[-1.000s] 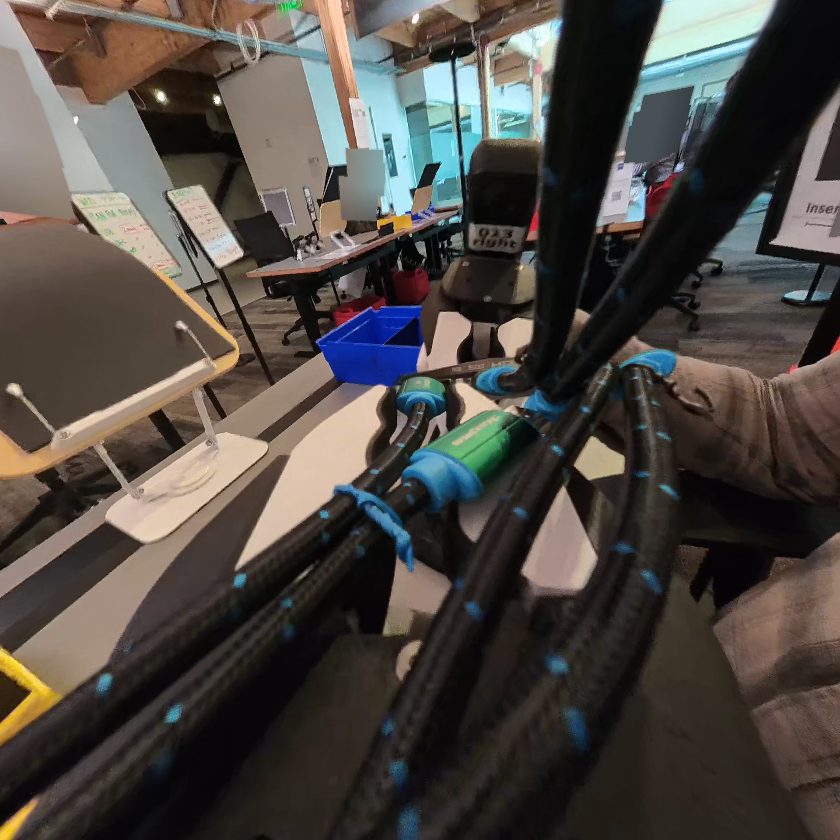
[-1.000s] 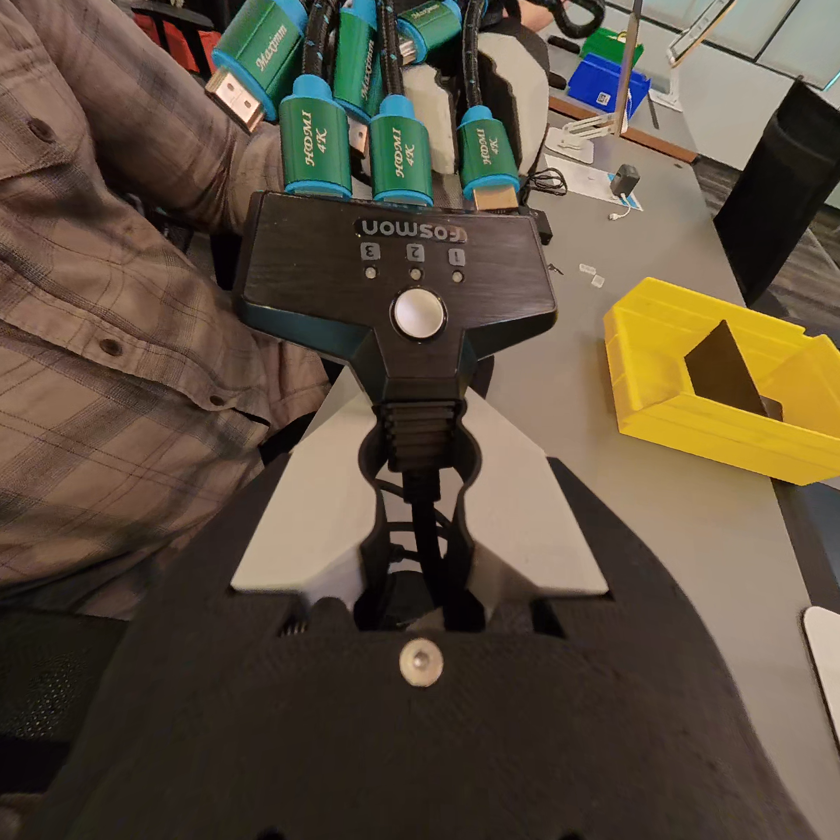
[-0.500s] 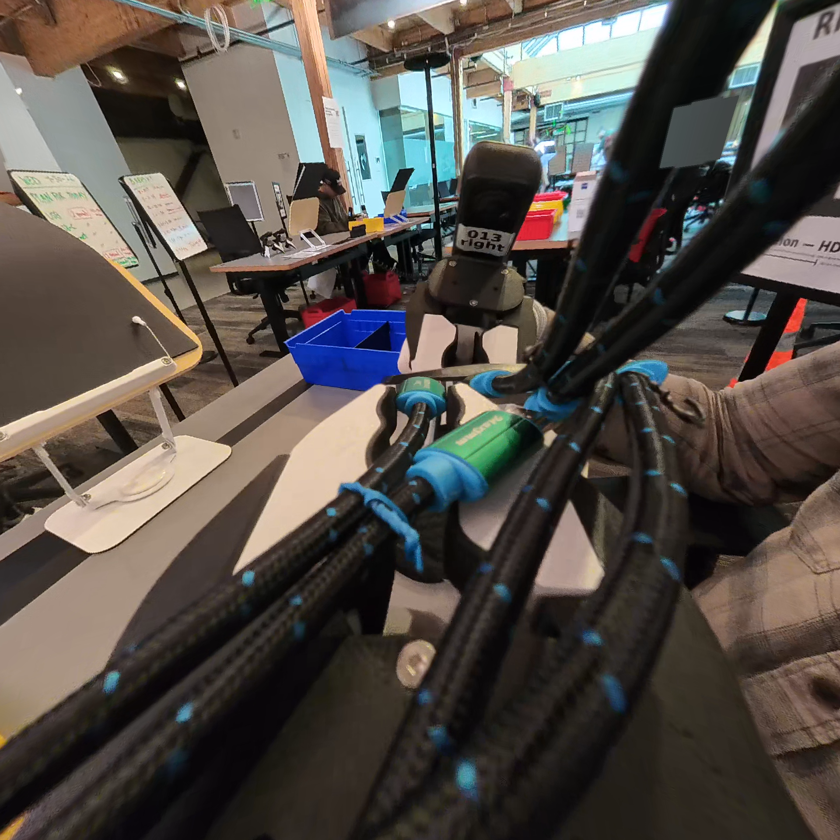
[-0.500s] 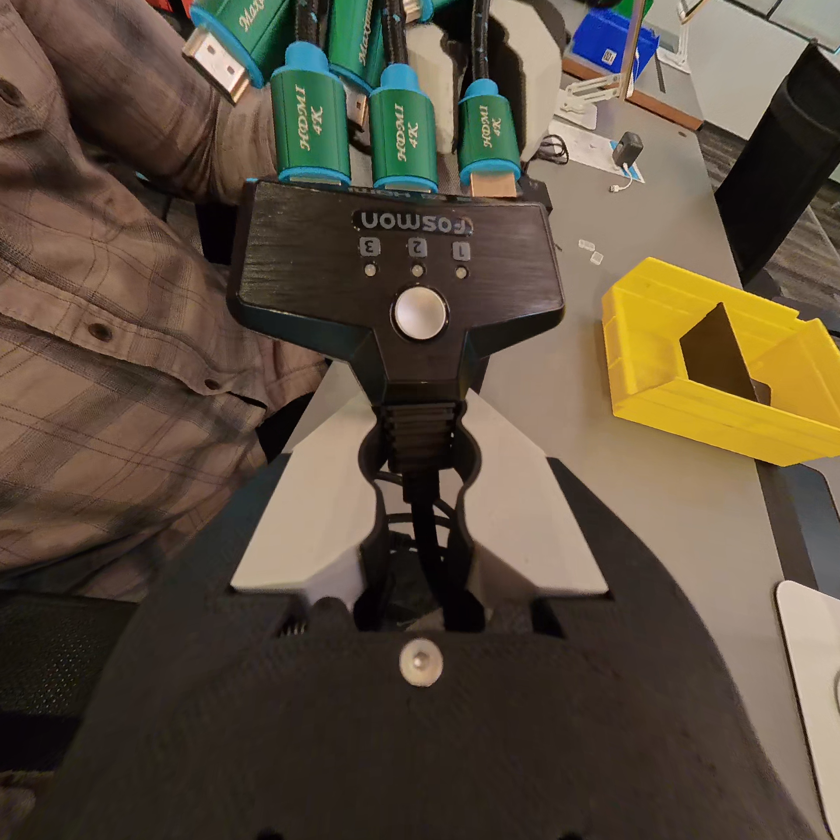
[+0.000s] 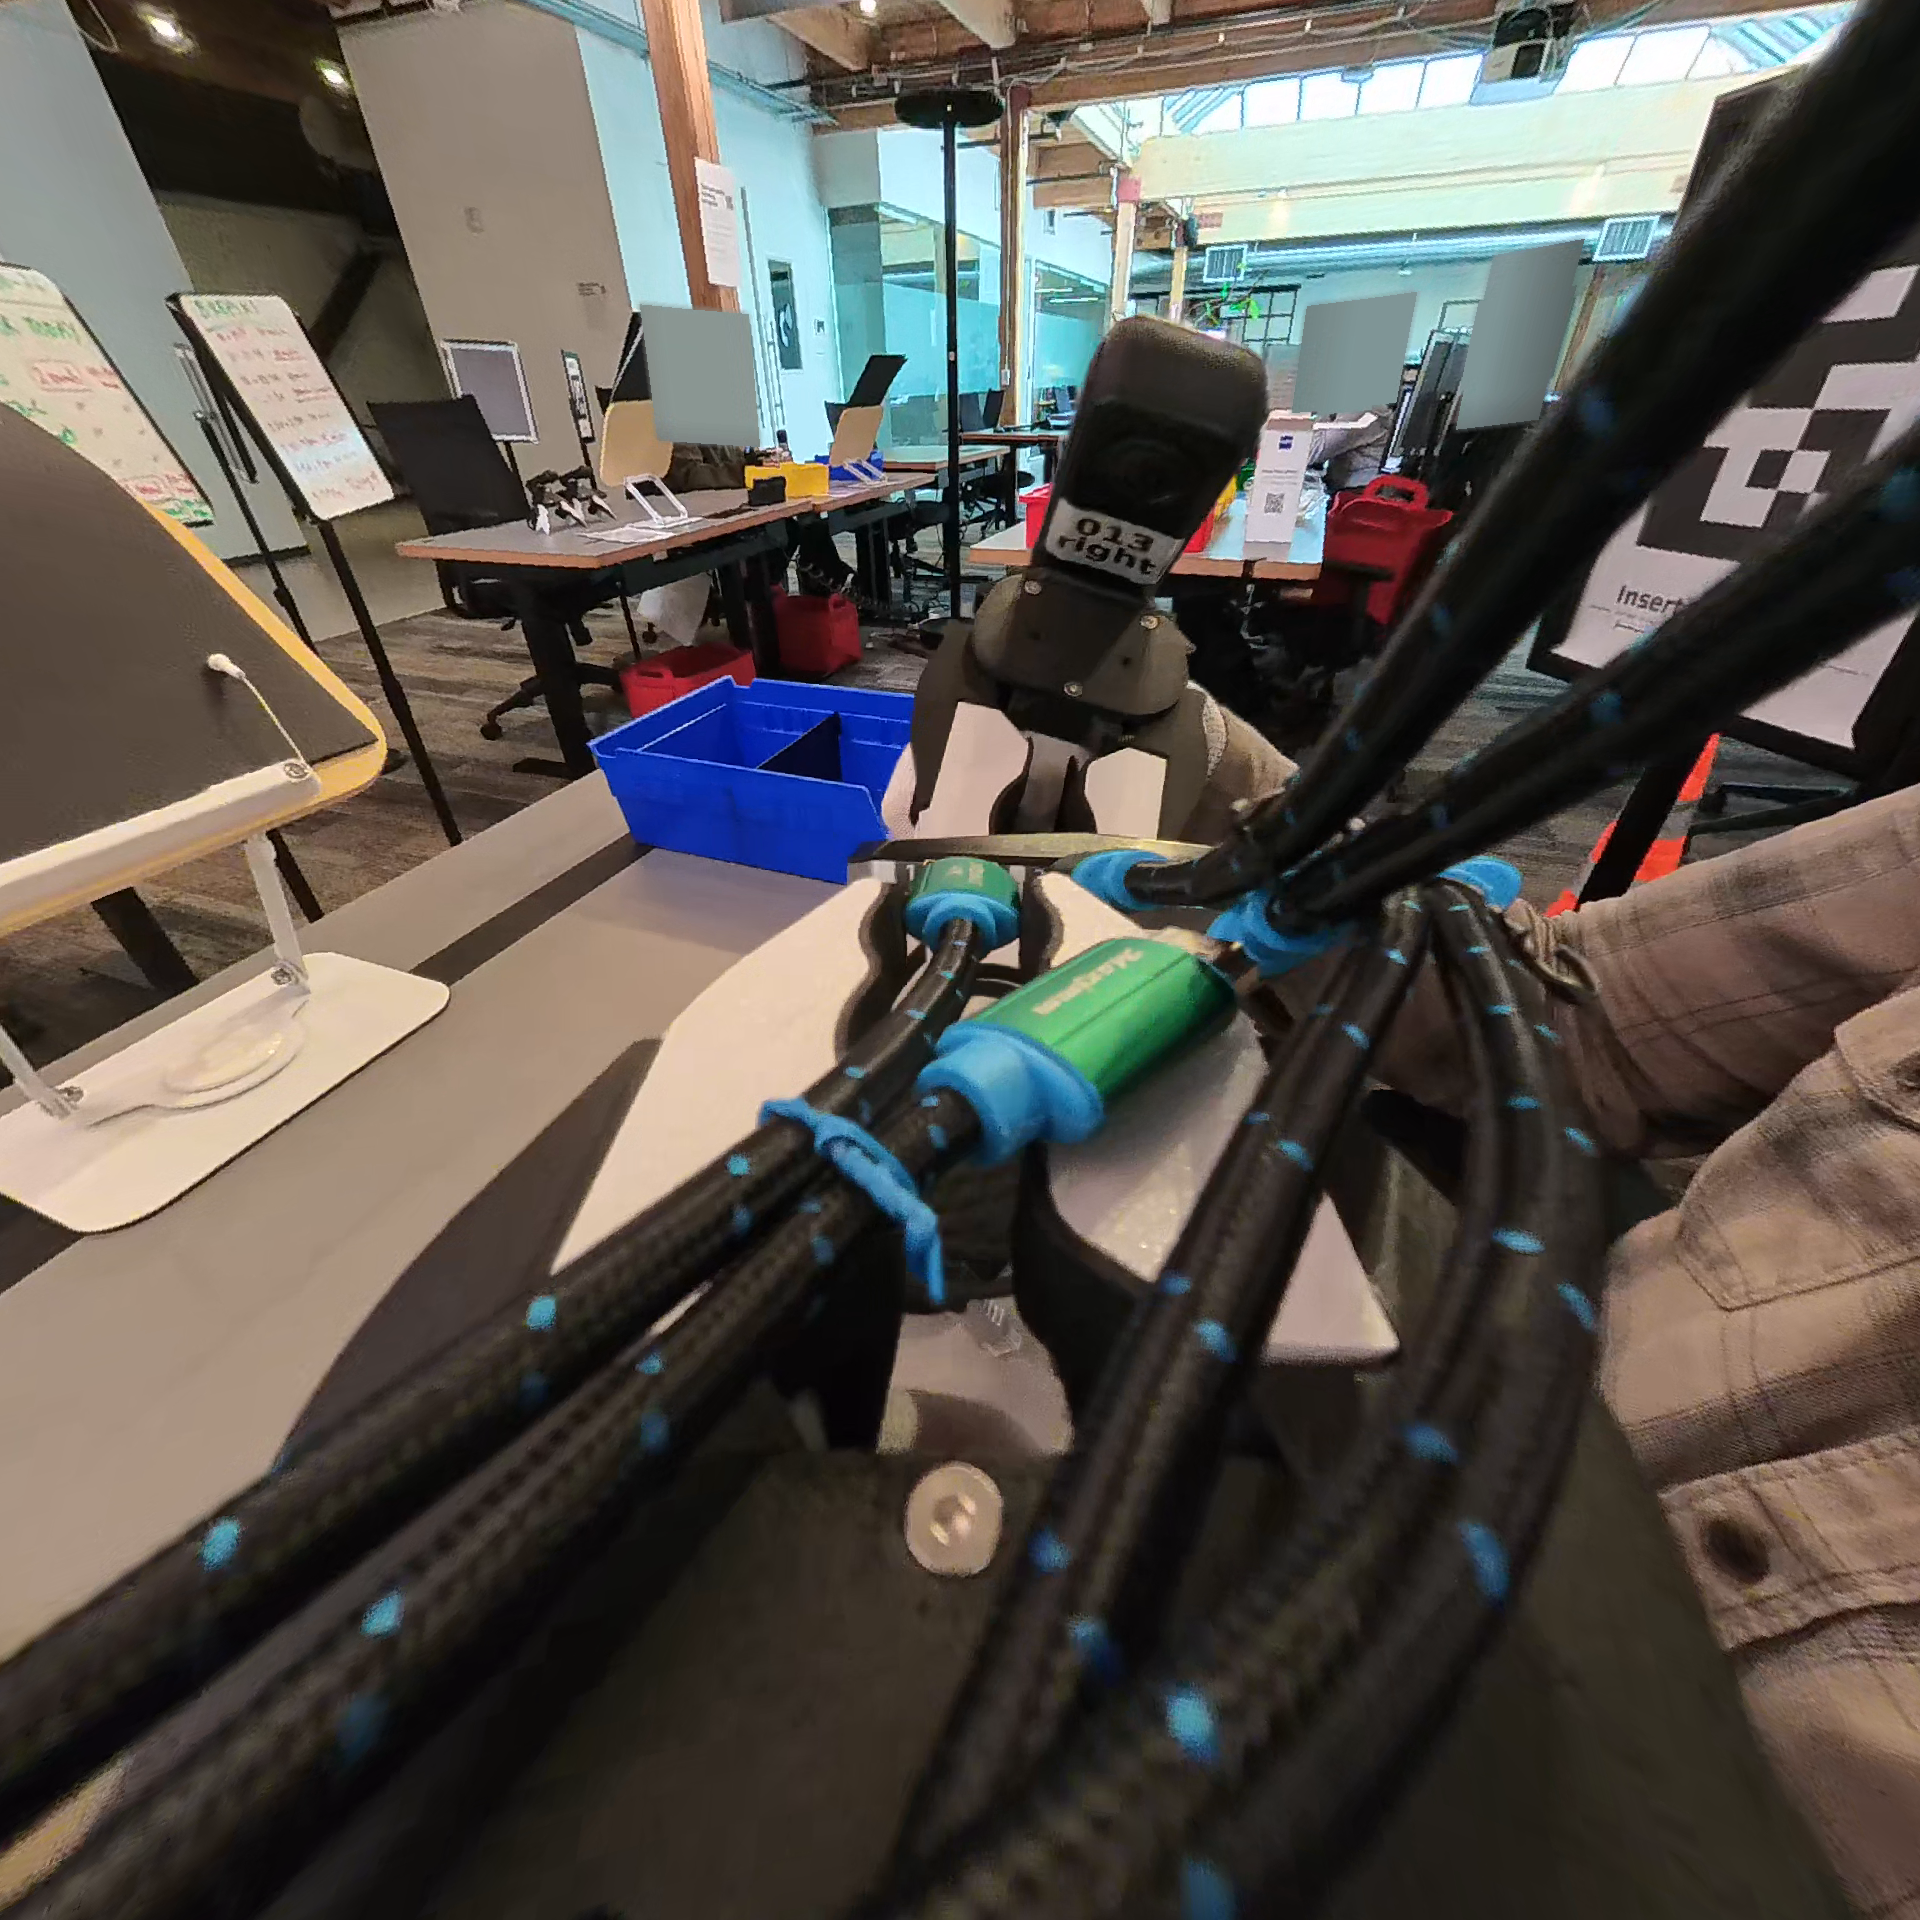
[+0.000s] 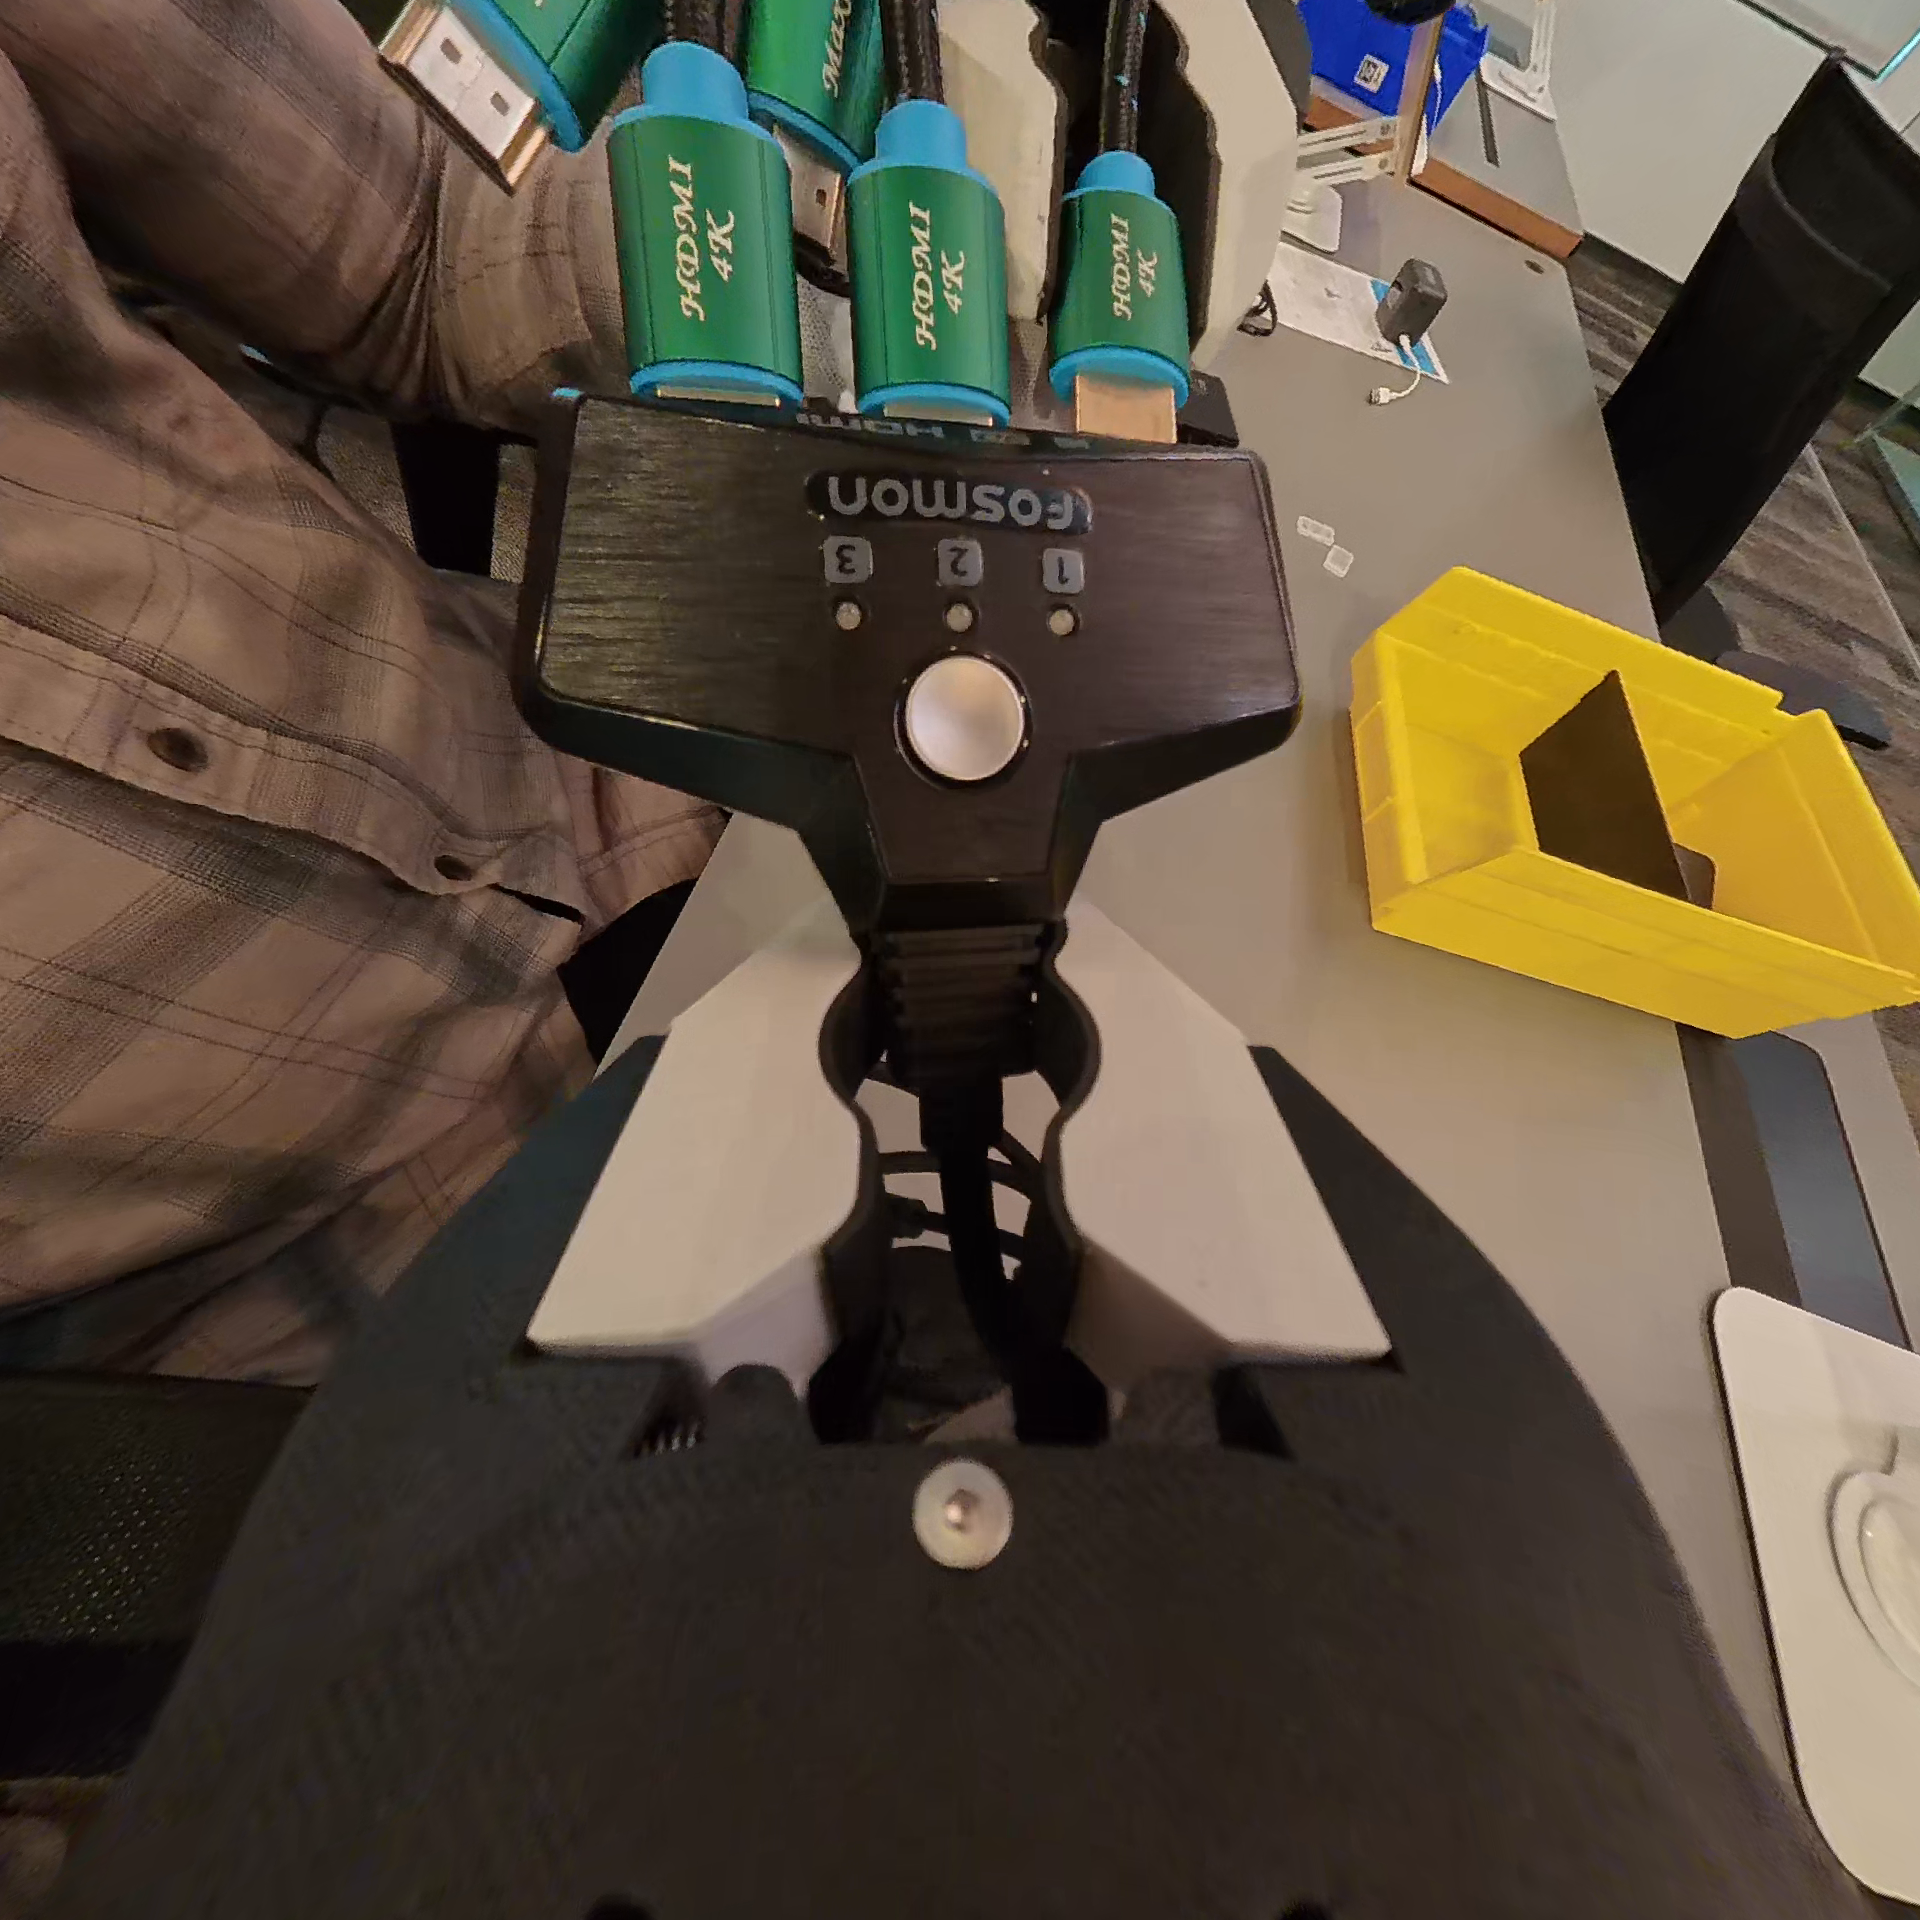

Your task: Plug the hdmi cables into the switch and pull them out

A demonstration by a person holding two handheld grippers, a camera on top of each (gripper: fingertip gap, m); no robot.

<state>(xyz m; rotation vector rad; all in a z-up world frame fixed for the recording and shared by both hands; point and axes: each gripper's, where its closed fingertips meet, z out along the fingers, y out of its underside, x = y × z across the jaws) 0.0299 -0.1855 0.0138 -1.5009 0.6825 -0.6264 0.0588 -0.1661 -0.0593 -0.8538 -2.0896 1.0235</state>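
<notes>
The black HDMI switch [image 6: 914, 603] is held off the table; my right gripper [image 6: 961, 997] is shut on its ribbed cable collar. Two green HDMI plugs [image 6: 712, 270] sit fully in the left and middle ports. A third green plug [image 6: 1120, 281] is at the right port with its gold tip showing. My left gripper [image 5: 966, 935] is shut on that plug [image 5: 958, 881], its braided cable running back between the fingers. A loose green plug [image 5: 1101, 1013] lies on the left gripper's right finger. The right gripper [image 5: 1049, 769] faces it there. More loose plugs [image 6: 499, 52] hang at the top left.
A yellow bin [image 6: 1621, 831] stands on the grey table [image 6: 1403, 1143] to the right. A blue bin [image 5: 748, 769] is behind the grippers. A board on a white stand [image 5: 208, 1060] is at the left. A person's plaid sleeve [image 6: 260, 831] is close by the switch. The left gripper's tips are roughly 9 cm from the right gripper's.
Both grippers have shifted together with the switch and plug. The third plug stays at the right port with its gold tip showing.
</notes>
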